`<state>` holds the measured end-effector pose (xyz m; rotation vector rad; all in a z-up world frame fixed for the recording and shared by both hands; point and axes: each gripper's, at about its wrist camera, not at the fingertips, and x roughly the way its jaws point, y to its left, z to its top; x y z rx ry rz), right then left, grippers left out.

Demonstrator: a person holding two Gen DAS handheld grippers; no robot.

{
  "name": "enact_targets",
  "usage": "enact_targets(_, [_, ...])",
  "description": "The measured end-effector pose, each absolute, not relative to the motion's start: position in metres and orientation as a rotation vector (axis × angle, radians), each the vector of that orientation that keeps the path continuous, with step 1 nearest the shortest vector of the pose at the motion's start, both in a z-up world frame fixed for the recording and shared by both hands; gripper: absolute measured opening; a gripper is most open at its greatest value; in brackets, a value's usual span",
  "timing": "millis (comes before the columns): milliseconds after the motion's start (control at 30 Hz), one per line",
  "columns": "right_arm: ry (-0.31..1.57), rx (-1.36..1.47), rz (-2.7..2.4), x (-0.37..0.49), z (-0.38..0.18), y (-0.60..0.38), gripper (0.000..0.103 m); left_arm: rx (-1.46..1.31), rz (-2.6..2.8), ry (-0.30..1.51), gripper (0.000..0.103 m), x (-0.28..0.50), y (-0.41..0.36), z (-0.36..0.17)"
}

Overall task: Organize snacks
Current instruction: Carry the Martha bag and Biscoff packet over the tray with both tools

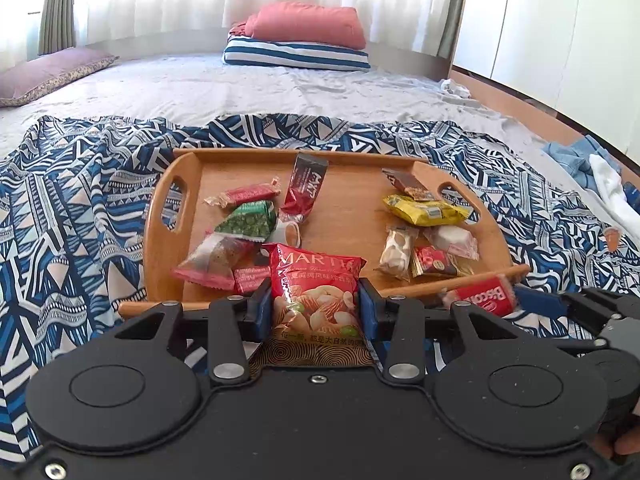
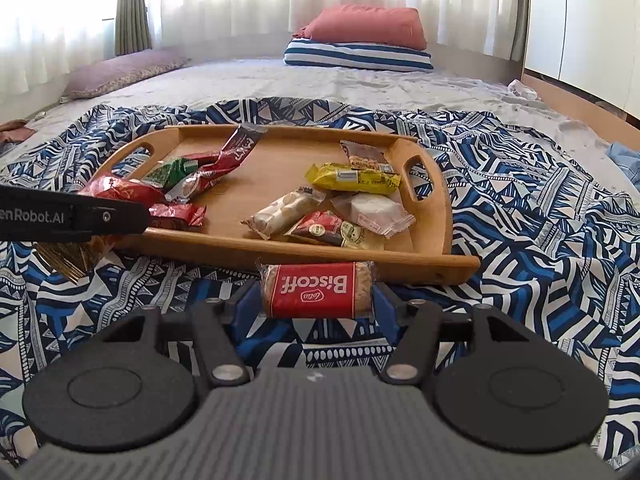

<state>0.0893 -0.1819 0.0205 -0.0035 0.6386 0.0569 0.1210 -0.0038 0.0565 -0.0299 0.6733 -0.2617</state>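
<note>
Both grippers are carrying snacks toward the wooden tray on the patterned cloth. The left gripper clamps a red nut bag; the right gripper clamps a biscuit packet, just short of the tray's near rim. Next, each probably needs a bare spot. The bag's lower end is hidden.

We see a honey-brown wooden tray on a cloth printed in blue, navy and white geometric bands. The nut packet is red with gold lettering; the Biscoff packet is red with white lettering. At 12 o'clock lie a coral cushion and a navy-and-white striped pillow.
</note>
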Motion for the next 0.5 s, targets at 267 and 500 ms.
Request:
enact_targets(267, [0.588, 0.024, 0.062, 0.115, 0.051, -0.189, 0.063, -0.062, -0.234, 0.633, 0.040, 0.148, -0.001, 0.074])
enact_targets(500, [0.582, 0.028, 0.107, 0.145, 0.058, -0.187, 0.063, -0.088, -0.216, 0.623, 0.040, 0.180, 0.006, 0.081])
